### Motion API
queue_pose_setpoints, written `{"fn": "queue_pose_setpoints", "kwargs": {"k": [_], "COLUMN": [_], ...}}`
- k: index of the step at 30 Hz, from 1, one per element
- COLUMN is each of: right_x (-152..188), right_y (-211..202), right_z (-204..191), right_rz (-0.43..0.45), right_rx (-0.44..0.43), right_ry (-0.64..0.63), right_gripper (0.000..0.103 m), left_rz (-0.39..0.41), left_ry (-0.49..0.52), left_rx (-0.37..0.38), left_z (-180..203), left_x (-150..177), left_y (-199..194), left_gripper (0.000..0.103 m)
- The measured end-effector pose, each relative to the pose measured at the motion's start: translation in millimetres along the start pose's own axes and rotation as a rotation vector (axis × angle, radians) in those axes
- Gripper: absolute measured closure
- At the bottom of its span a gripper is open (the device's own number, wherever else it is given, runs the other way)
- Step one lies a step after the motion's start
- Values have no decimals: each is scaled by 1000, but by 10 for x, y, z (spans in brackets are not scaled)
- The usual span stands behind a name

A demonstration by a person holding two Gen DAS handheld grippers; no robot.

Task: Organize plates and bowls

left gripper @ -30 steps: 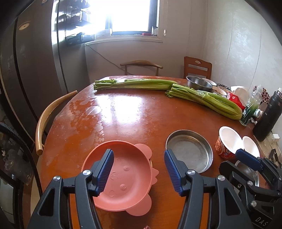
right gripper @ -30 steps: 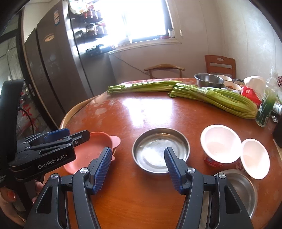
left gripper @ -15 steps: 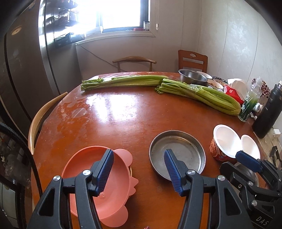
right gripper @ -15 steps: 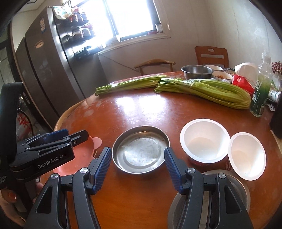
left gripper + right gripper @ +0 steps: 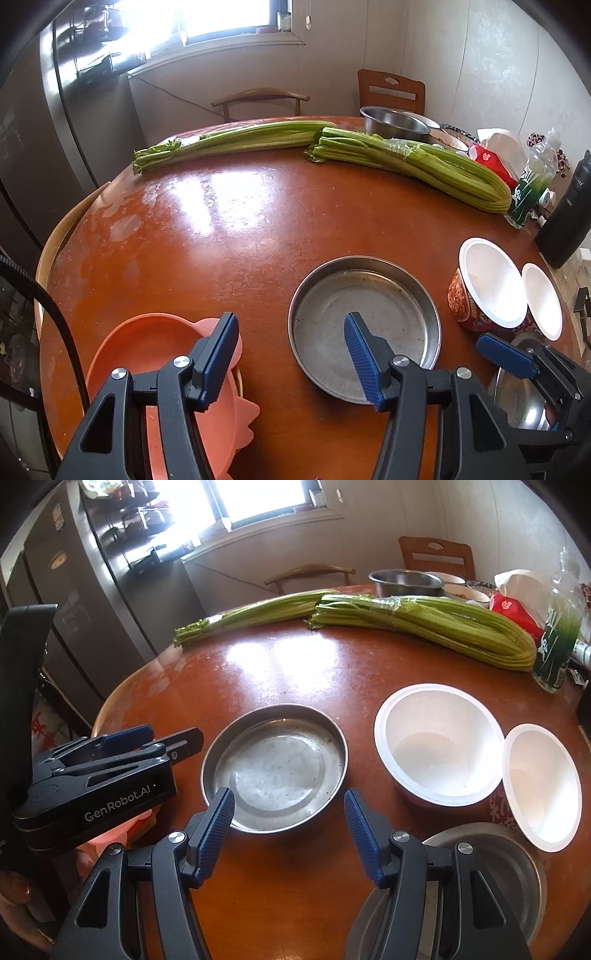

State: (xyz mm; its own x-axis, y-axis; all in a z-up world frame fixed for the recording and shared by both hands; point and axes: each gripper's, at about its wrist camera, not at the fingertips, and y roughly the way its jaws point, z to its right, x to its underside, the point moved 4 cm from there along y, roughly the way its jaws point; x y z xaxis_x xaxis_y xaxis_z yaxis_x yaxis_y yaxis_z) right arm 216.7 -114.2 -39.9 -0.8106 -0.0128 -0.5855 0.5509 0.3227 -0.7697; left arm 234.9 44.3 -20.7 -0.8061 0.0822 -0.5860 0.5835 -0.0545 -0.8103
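Fingers (image 5: 216, 360) of the left gripper (image 5: 290, 360) stand wide apart and hold nothing, hovering low over the tabletop (image 5: 236, 229) with the left pad above the right lobe of the pink plate (image 5: 147, 354) and the right pad above the steel pan (image 5: 364, 328); the right gripper (image 5: 290, 836) is likewise spread and empty, its 2 blue pads straddling the near rim of that same pan. The pan sits mid-table, the pink plate at the near left edge, 2 white paper bowls (image 5: 437, 742) touching each other at the right, and a second steel dish (image 5: 487, 878) partly under the right gripper's frame. Risks, as I judge them: both grippers point at the 1 pan, so they could collide or both reach for it. The pan's rim is thin, low and slick, so a shallow pinch could slip and let it skid on the glossy wood. The pink plate lies close to the table edge, and a nudge from the left pad might push it off. The paper bowls look light, and the smaller one (image 5: 541, 786) appears to lean on the larger, so brushing either could tip both, perhaps toward the green bottle (image 5: 557, 642) nearby. Celery bundles (image 5: 406, 162) lie well apart at the far side and seem out of harm's way.
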Motion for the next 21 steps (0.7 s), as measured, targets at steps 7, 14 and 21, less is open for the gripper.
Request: {"fn": "queue_pose_setpoints", "kwargs": {"k": [7,14,21], "right_x": [6,-2,-36], "right_y": [186,298,397], "right_z": [13,-4,16], "right_rz": [-61,-95,-118], "right_rx": [24,52,88], "right_ry": [12,4,3], "right_gripper": [39,39,39], "left_rz": [-52,-84,-93], "left_ry": [20,56,47], "left_rx": [12,5,22], "left_z": [49,96,99], "left_x": [-61,-64,-93], "left_y": [238,406,498], "left_gripper": [44,44,44]}}
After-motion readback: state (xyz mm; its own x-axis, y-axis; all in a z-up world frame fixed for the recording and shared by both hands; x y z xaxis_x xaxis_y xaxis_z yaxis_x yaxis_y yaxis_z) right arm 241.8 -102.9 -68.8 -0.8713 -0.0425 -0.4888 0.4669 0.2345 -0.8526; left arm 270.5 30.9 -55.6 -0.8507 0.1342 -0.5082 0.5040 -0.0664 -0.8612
